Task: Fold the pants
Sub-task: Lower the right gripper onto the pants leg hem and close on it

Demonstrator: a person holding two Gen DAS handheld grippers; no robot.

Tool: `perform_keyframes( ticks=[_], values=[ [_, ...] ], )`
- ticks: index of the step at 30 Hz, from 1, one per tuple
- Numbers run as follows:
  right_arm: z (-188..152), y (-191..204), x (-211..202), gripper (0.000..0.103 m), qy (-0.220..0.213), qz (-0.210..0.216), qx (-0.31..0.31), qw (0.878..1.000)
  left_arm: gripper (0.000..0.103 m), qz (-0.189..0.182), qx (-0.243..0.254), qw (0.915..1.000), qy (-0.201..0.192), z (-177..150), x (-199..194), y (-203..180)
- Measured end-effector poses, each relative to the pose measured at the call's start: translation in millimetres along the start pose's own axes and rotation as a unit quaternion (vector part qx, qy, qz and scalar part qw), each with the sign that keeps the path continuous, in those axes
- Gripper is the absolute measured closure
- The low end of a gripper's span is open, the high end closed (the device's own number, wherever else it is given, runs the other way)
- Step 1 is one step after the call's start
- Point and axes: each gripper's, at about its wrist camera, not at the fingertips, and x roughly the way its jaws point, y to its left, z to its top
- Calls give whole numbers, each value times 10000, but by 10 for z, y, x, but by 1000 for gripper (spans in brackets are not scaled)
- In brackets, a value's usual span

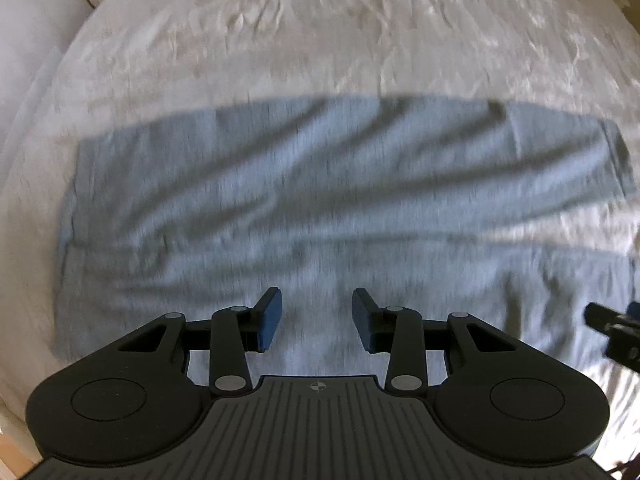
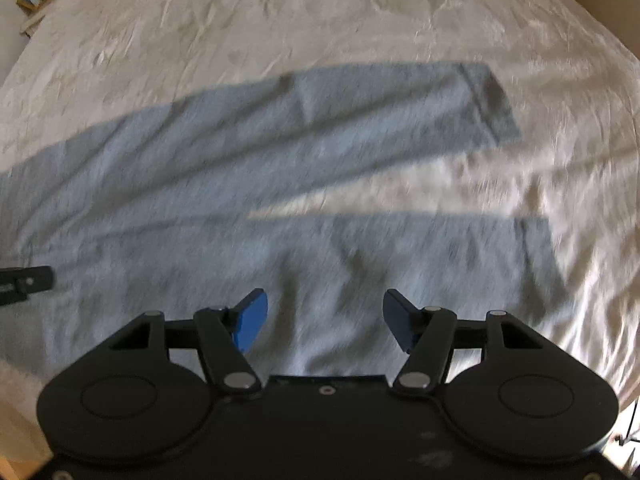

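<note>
**A:** Where do things stand with the grey sweatpants [image 2: 280, 184]?

**B:** They lie flat on the cream bedsheet [image 2: 320, 20], spread lengthwise across the bed. In the right wrist view the two legs run off to the right and splay apart, with a wedge of sheet showing between them. The far leg ends in a cuff [image 2: 492, 104] at the upper right, and the near leg stops at the right, closer to the camera. The waist end is toward the left.

**A:** So no fold yet?

**B:** None that I can see. The legs are side by side, not stacked, and the cloth is a single wrinkled layer. I'd judge the task is at its very start: lay one leg over the other, then fold along the length.

**A:** And the grippers?

**B:** Both point down over the near edge of the pants. The left gripper [image 1: 316, 318] has its fingers narrowly parted with only bare fabric showing in the gap, nothing pinched. The right gripper [image 2: 324, 320] has its fingers spread wide, likewise empty, over the near leg.

**A:** Touching the cloth?

**B:** I can't tell; both views are smeared with blur. My guess is they are about to take hold of the near edge, but no grasp is made.
</note>
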Motion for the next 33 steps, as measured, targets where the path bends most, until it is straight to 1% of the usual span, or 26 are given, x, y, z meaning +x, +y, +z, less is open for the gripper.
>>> perform_keyframes(
  ticks=[3,4,6,8,9,11,12,13,14,15,16,17,18,19,20,22,23,24,26,30,31,32,33],
  values=[
    [311,-199,60,38,-159,45,-6,9999,65,88,-119,9997,-177,246,-24,-14],
    [564,-330,132,38,-242,40,21,9997,65,96,-175,9995,-224,316,-14,-19],
    [820,-446,224,38,-291,21,95,9995,65,133,-310,9991,-270,458,35,-36],
    [1052,-547,325,38,-315,38,240,9992,65,138,-401,9988,-257,573,111,-60],
    [1052,-547,325,38,-315,38,240,9992,65,132,-450,9986,-236,624,160,-68],
    [1320,-660,469,38,-321,92,512,9981,65,137,-524,9984,-186,709,250,-89],
    [1552,-749,621,38,-317,196,821,9959,65,142,-557,9982,-160,752,301,-95],
    [1552,-749,621,38,-317,196,821,9959,65,158,-594,9980,-136,789,351,-99],
    [1651,-779,699,38,-323,245,969,9945,65,161,-623,9979,-124,820,382,-100],
    [1865,-809,880,38,-334,291,1225,9915,65,173,-648,9977,-103,848,439,-99],
    [1865,-809,880,38,-334,291,1225,9915,65,191,-664,9976,-73,867,476,-103],
    [2025,-801,1037,38,-377,270,1390,9892,65,202,-678,9975,-45,882,513,-111],
    [2111,-797,1135,38,-391,248,1476,9880,65,207,-690,9974,-17,895,568,-108],
    [2111,-797,1135,39,-391,248,1476,9880,65,206,-696,9974,11,910,612,-106],
    [2262,-790,1336,39,-364,160,1721,9843,65,225,-692,9973,46,919,662,-103],
    [2389,-810,1523,39,-305,57,1991,9795,65,247,-687,9973,101,945,756,-79],
    [2389,-810,1523,39,-305,57,1991,9795,65,256,-685,9972,131,948,790,-86],
    [2451,-837,1625,39,-267,1,2119,9769,65,258,-686,9972,155,957,830,-78],
    [2543,-844,1827,39,-118,-251,2304,9727,65,268,-687,9971,190,971,897,-58],
    [2577,-877,2073,42,132,-524,2476,9674,65,262,-709,9969,229,1005,976,-46],
    [2545,-895,2095,44,145,-571,2528,9657,65,249,-721,9968,228,1008,982,-38],
    [2451,-916,2066,69,125,-474,2506,9669,65,238,-731,9968,223,1011,981,-34],
    [2451,-916,2066,99,125,-474,2506,9669,65,214,-745,9968,208,1014,979,-29]
  ],
)
